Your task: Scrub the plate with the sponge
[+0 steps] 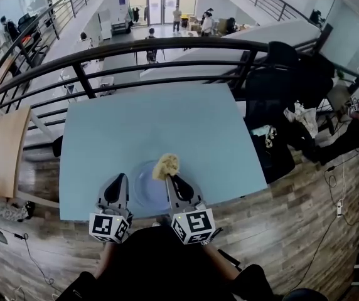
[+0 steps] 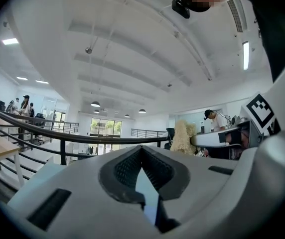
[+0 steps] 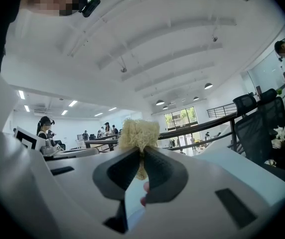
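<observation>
A pale blue plate [image 1: 143, 190] lies on the light blue table [image 1: 154, 124] near its front edge. A shaggy yellow sponge [image 1: 166, 165] hovers over the plate's far rim, and my right gripper [image 1: 172, 179] is shut on it. In the right gripper view the sponge [image 3: 138, 132] sticks up from between the closed jaws of that gripper [image 3: 142, 152]. My left gripper [image 1: 118, 180] rests just left of the plate's rim. Its jaws meet at the tips [image 2: 141, 148] with nothing seen between them. The sponge [image 2: 184, 138] shows off to its right.
A black railing [image 1: 167, 46] runs along the table's far side. A dark office chair [image 1: 280, 74] with clutter beside it stands to the right, and a wooden desk [image 1: 0, 149] to the left. The table's front edge is close to my body.
</observation>
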{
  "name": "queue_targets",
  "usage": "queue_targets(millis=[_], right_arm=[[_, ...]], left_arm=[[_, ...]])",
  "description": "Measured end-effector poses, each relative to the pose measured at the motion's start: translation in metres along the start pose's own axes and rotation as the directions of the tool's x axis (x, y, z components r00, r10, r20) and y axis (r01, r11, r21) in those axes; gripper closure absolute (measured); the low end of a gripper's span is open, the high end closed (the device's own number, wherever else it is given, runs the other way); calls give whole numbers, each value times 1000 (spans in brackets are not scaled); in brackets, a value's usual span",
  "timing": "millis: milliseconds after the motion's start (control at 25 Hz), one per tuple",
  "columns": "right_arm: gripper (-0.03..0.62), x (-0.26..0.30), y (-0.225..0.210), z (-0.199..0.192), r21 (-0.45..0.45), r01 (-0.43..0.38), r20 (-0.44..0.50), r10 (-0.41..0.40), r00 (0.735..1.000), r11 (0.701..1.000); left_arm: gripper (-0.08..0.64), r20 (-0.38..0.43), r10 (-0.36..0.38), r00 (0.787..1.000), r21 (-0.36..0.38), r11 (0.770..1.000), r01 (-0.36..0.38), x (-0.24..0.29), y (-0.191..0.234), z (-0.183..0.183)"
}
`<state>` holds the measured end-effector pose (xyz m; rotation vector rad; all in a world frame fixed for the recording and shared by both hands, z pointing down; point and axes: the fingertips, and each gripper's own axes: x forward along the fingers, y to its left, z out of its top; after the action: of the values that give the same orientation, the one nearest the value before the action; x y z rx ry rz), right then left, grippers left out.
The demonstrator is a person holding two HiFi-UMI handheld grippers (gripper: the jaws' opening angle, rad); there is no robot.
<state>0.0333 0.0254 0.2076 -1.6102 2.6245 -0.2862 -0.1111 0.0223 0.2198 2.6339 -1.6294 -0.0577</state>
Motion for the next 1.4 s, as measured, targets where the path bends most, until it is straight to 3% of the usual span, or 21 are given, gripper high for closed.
queue_targets(millis=[560, 1400], right_arm=[[561, 0, 3, -3, -15, -51, -12, 51, 999, 999], [561, -1, 20, -21, 6, -76, -44, 76, 996, 997]], left_arm=[[558, 7, -51, 999, 8, 999, 51, 9, -26, 2], [558, -37, -80, 996, 10, 997, 81, 0, -25, -13]])
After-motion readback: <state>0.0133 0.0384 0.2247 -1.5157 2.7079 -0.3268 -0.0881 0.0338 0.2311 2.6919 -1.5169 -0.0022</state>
